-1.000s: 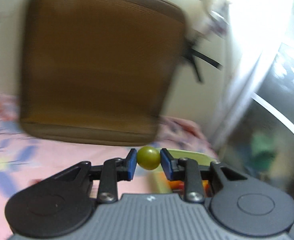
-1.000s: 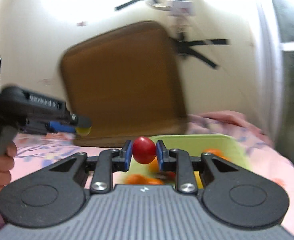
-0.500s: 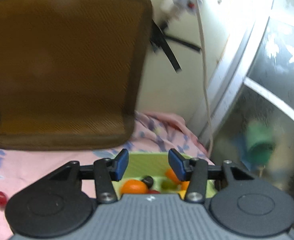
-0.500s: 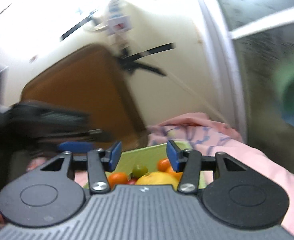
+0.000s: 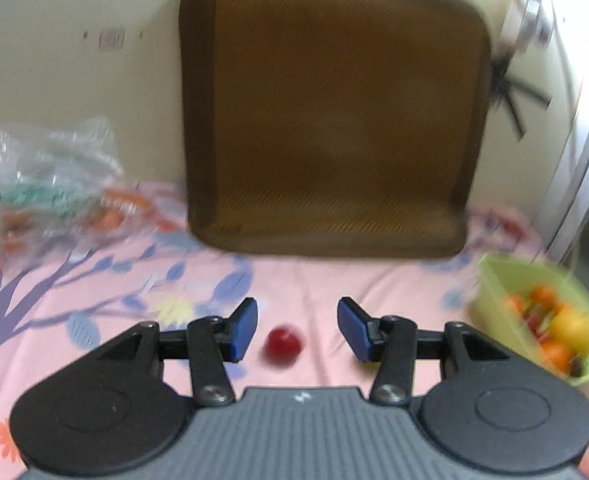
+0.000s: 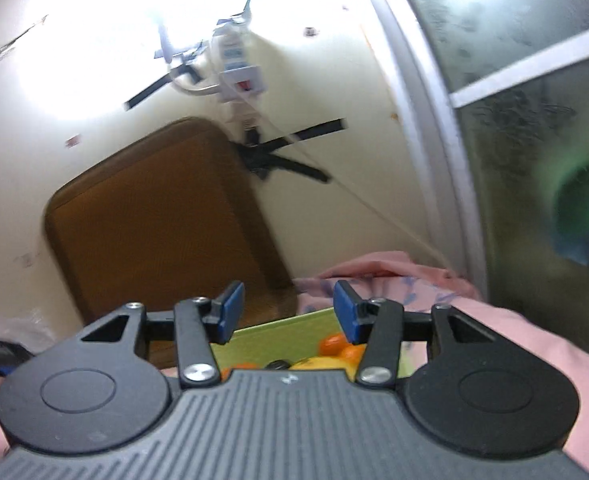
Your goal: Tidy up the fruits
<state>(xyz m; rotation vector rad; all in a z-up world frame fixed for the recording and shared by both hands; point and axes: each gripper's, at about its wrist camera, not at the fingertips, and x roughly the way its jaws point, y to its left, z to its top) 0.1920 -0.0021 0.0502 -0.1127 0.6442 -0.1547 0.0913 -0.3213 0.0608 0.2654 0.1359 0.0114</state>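
My left gripper (image 5: 297,330) is open and empty. A small red fruit (image 5: 282,343) lies on the pink sheet between its blue pads, slightly left of centre. A green bowl (image 5: 494,276) with several orange, yellow and red fruits stands at the right of the left wrist view. My right gripper (image 6: 288,314) is open and empty, hovering just above and before the same green bowl (image 6: 278,330), where orange and yellow fruits (image 6: 334,346) show behind the gripper body.
A brown cushion (image 5: 330,120) leans on the cream wall behind the sheet. A clear plastic bag (image 5: 46,176) with more fruit lies at the far left. A glass door with a white frame (image 6: 426,160) stands to the right.
Both grippers opened and let their fruits go: the left a green one, the right a red one. The left gripper then swung left, away from the bowl, to the red fruit on the sheet.
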